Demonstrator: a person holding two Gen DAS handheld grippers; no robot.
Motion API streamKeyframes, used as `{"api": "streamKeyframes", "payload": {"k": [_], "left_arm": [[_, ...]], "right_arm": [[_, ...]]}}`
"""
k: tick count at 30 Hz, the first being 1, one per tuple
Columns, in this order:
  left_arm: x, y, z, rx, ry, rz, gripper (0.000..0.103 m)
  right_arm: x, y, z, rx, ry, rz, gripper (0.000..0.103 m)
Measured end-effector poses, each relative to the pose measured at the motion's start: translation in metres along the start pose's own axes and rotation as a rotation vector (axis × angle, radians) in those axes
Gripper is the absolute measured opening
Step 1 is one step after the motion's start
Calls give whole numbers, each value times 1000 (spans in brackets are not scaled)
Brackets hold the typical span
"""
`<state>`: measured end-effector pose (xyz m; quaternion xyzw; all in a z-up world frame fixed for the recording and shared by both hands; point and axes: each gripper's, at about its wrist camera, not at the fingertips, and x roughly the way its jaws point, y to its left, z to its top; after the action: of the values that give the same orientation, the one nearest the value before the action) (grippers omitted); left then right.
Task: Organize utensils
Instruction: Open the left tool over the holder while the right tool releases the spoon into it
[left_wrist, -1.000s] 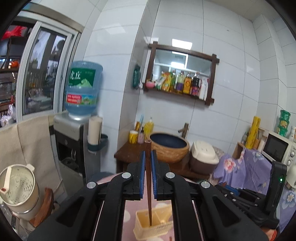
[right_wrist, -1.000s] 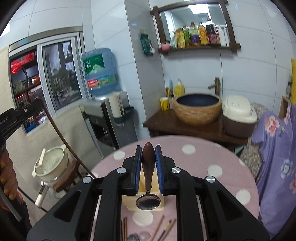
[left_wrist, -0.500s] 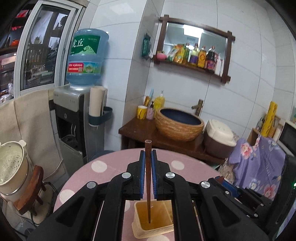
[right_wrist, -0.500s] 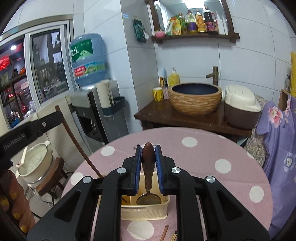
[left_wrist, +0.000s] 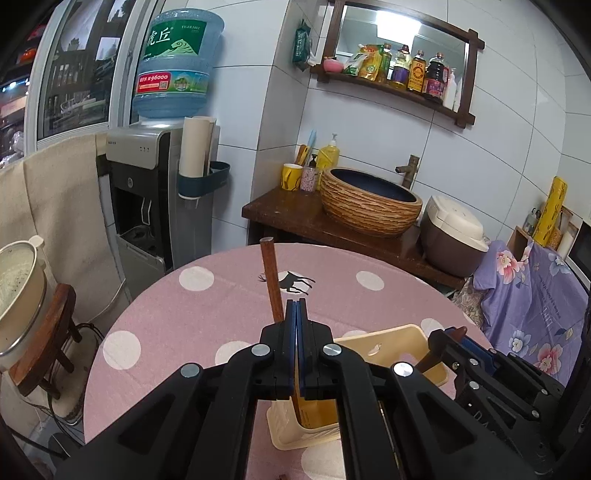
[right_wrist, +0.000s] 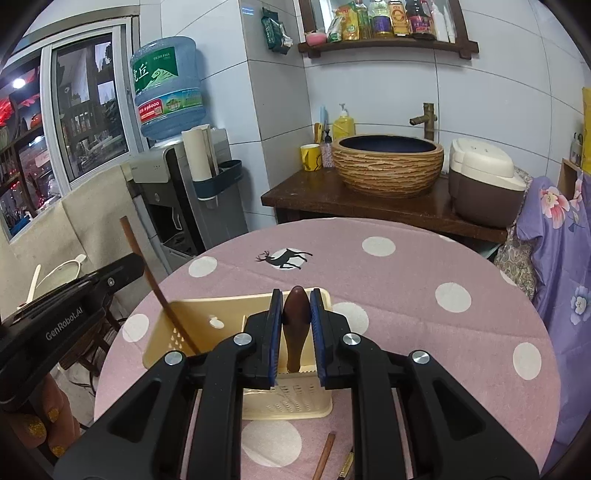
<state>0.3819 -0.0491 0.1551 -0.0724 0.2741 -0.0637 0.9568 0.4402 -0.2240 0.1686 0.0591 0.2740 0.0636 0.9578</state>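
Observation:
A cream plastic utensil holder (right_wrist: 221, 314) stands on the pink polka-dot table (right_wrist: 406, 280); it also shows in the left wrist view (left_wrist: 388, 336). My left gripper (left_wrist: 295, 306) is shut on a brown chopstick (left_wrist: 271, 280) whose lower end is inside the holder. The chopstick also shows in the right wrist view (right_wrist: 155, 280), leaning out of the holder's left part. My right gripper (right_wrist: 296, 295) is shut on a brown-handled spoon (right_wrist: 295, 325) that points down into the holder's right compartment; its bowl is hidden.
More chopsticks (right_wrist: 325, 458) lie on the table near the front edge. Beyond the table stand a water dispenser (left_wrist: 162, 184), a wooden stand with a woven basin (left_wrist: 369, 203) and a rice cooker (left_wrist: 454, 236). A pot on a stool (left_wrist: 18, 288) is at the left.
Both grippers have dropped lower and tilted down toward the holder. The chopstick tip and the spoon bowl have gone down into the holder.

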Motion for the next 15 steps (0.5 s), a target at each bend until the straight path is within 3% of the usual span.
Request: {"api": "streamKeyframes", "payload": {"k": [5, 7, 8, 9, 10, 11, 12, 15], "left_arm": [[-8, 3, -3, 0, -14, -19, 2], [-15, 3, -7, 11, -30, -19, 5], [-17, 2, -9, 17, -31, -20, 8], [-20, 3, -11, 17, -32, -23, 22], [-24, 4, -14, 12, -35, -30, 44], [-29, 6, -18, 2, -40, -39, 54], [-33, 8, -22, -7, -48, -43, 62], [-46, 13, -36, -16, -59, -37, 67]], "right_arm": [[-3, -3, 0, 22, -17, 13, 19], [-8, -4, -2, 27, -28, 21, 36], [-11, -5, -4, 30, -37, 24, 40], [-15, -5, -5, 29, -44, 23, 42], [-19, -5, -7, 27, -50, 16, 43], [-23, -5, -9, 23, -55, 8, 44], [-27, -5, -12, 21, -58, 3, 46], [-39, -9, -23, 22, -55, -33, 49]]}}
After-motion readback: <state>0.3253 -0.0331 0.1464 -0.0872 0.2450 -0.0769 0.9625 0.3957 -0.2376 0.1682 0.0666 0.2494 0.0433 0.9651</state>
